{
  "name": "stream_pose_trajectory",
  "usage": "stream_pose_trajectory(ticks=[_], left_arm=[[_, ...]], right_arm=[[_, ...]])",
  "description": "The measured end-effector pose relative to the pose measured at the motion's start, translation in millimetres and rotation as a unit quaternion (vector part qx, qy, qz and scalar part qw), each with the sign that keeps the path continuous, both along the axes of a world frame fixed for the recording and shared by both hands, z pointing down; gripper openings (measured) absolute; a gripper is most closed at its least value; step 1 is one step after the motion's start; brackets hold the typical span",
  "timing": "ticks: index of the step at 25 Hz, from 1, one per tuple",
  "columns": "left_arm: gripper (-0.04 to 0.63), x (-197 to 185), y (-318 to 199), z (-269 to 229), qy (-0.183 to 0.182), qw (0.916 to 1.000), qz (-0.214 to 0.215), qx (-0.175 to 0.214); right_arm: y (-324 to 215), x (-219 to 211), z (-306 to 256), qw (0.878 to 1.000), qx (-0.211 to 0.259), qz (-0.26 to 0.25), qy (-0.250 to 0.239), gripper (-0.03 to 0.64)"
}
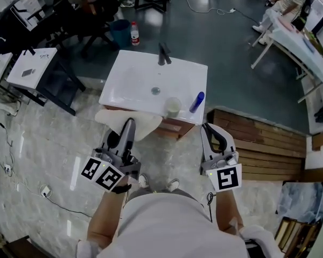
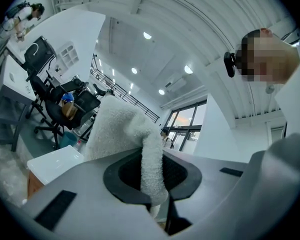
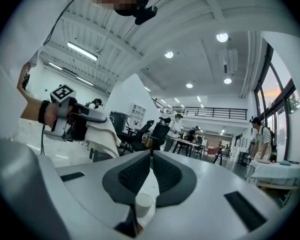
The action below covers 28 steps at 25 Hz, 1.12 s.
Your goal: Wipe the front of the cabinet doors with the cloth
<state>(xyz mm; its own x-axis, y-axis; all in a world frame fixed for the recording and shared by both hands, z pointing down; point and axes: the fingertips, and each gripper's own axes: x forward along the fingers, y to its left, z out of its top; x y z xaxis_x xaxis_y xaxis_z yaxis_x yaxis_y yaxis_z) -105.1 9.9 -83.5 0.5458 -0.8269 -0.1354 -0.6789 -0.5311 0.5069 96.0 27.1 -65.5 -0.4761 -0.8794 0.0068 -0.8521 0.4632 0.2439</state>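
Note:
A low wooden cabinet under a white sink top stands right in front of me. In the head view my left gripper hangs over its front left corner, shut on a cream cloth that drapes across the cabinet's edge. Seen from the left gripper view, the fluffy cloth rises up out of the closed left gripper. My right gripper is held by the cabinet's front right corner. In its own view the right gripper is shut with nothing between its pads, while the cloth shows at the left.
On the sink top stand a black faucet, a pale cup and a blue tube. A slatted wooden platform lies at the right. A small white table stands left, with a blue bin and a bottle behind the sink.

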Motion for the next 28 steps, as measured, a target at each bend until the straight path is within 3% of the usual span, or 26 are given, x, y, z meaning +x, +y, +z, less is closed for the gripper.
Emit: stream_pose_trajectory(ticks=[5,13,28], left_arm=[[0.052,-21.7,0.7,-12.3,-0.004,0.9997,-0.021,0.014],[0.052,-26.3,9.0,-26.9,-0.001,0.9995,-0.021,0.025],[0.052,-57.5,-2.1,-19.0,-0.012,0.9991,-0.039,0.012]], right_arm=[[1.9,5.5,-8.9,1.000,0.012,0.012,-0.004,0.044],[9.9,18.3,-20.3,0.999,0.015,0.029,0.012,0.044],[-5.5,6.1,-28.8,0.999,0.013,0.034,0.028,0.044]])
